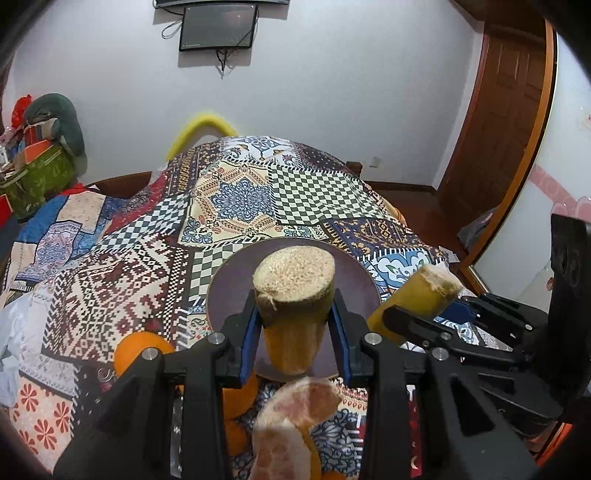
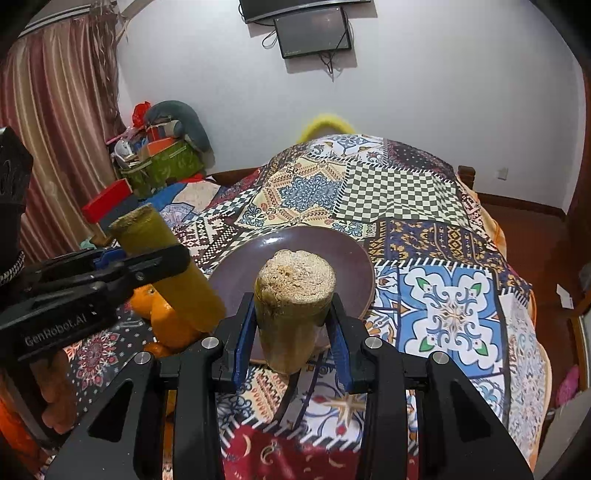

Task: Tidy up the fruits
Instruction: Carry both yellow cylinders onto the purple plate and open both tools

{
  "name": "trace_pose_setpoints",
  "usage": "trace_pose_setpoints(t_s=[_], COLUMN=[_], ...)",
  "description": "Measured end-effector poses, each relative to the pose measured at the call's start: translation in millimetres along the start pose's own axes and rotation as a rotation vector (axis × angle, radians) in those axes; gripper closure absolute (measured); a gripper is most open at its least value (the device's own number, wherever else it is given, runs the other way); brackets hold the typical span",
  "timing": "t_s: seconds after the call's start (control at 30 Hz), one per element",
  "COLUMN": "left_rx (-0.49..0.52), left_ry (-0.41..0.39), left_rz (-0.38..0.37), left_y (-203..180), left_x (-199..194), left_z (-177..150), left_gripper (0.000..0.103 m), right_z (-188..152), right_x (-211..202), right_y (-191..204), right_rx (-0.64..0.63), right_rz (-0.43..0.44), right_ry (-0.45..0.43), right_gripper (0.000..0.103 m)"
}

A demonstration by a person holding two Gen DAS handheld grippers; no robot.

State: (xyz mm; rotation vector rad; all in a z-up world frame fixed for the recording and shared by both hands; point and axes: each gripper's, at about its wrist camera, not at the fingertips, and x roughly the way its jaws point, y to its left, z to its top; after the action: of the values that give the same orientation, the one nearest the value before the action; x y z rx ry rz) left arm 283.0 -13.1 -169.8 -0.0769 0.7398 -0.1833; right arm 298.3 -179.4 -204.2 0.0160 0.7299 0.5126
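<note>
Each gripper is shut on a short yellow-green sugarcane piece. My left gripper [image 1: 295, 314] clamps one sugarcane piece [image 1: 293, 295] upright over the near rim of the purple plate [image 1: 354, 280]; this left gripper [image 2: 147, 266] and its cane [image 2: 170, 266] also show at the left in the right wrist view. My right gripper [image 2: 293, 314] grips the other sugarcane piece [image 2: 293, 302] over the near edge of the purple plate [image 2: 332, 258]; that right gripper [image 1: 436, 314] and its cane [image 1: 417, 291] show at the right in the left wrist view. Oranges [image 1: 140, 350] [image 2: 166, 317] and a peeled pomelo piece [image 1: 291, 424] lie near the plate.
A patchwork cloth [image 1: 243, 195] covers the whole surface and falls away at the far and right sides. A wall screen [image 1: 218, 27] hangs behind. Boxes and bags [image 2: 162, 162] pile at the back left, by a curtain [image 2: 55, 129]. A wooden door [image 1: 509, 110] stands at right.
</note>
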Motion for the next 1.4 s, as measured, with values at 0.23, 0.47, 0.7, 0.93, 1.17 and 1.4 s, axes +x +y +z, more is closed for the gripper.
trace_pose_setpoints(t_s=[0.23, 0.47, 0.7, 0.93, 1.17, 1.4], left_rx=[-0.003, -0.024, -0.002, -0.019, -0.086, -0.109], left_ry=[0.049, 0.101, 0.138, 0.153, 0.206, 0.262], left_rz=[-0.002, -0.006, 0.011, 0.004, -0.013, 0.007], left_y=[4, 13, 14, 23, 38, 43], left_x=[29, 54, 73, 83, 103, 122], left_z=[4, 14, 22, 32, 45, 53], left_gripper=[0.068, 0.068, 0.068, 0.068, 0.068, 0.066], right_z=[8, 17, 23, 34, 41, 48], right_x=[14, 30, 46, 61, 75, 85], right_y=[-2, -8, -15, -28, -40, -36], right_rx=[-0.010, 0.013, 0.011, 0.041, 0.100, 0.047], right_rz=[0.027, 0.061, 0.054, 0.078, 0.102, 0.083], right_ry=[0.003, 0.021, 0.043, 0.075, 0.104, 0.141], right_gripper=[0.069, 0.069, 0.069, 0.069, 0.068, 0.067])
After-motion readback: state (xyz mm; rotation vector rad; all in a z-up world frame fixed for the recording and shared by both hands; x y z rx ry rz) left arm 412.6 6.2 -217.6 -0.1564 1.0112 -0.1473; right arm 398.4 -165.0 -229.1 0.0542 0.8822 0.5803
